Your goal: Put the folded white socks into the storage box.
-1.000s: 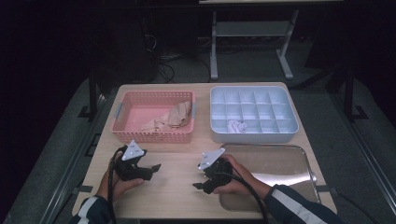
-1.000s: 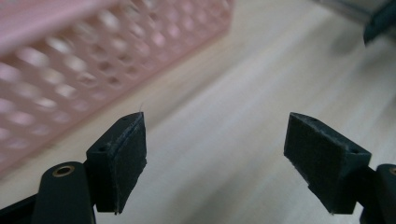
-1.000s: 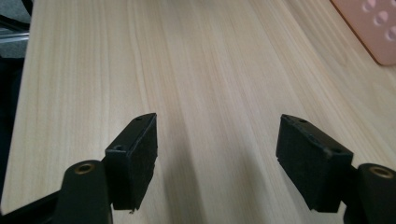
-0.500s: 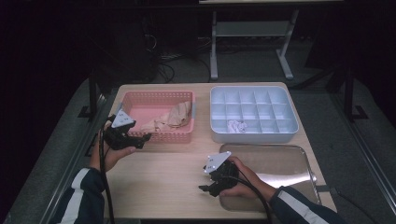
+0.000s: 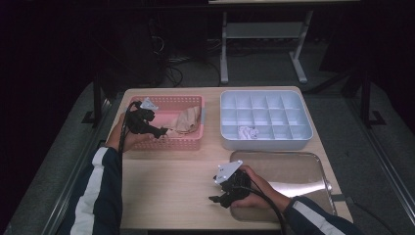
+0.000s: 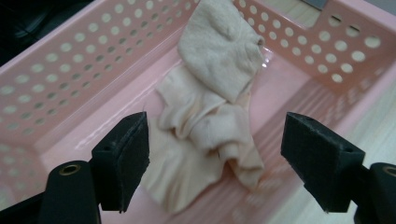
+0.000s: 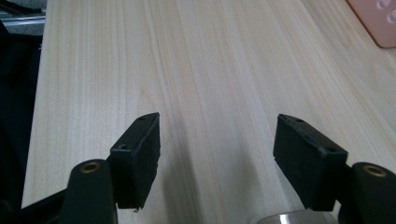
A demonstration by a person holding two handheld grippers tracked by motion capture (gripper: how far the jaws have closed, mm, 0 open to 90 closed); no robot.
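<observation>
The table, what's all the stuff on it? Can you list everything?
table: one, pale wood, under everything
basket: one, pink with holes, far left of the table
cloths: a crumpled heap, how many I cannot tell, beige, inside the basket
compartment tray: one, pale blue-white, far right of the table
crumpled item: one, white, in a near-row compartment of the tray
metal tray: one, silver, near right of the table
left gripper: one, black, over the basket, fingers open above the cloths
right gripper: one, black, low over the bare table, fingers open, holding nothing
sleeves: two, dark with white stripes, at the near edge
</observation>
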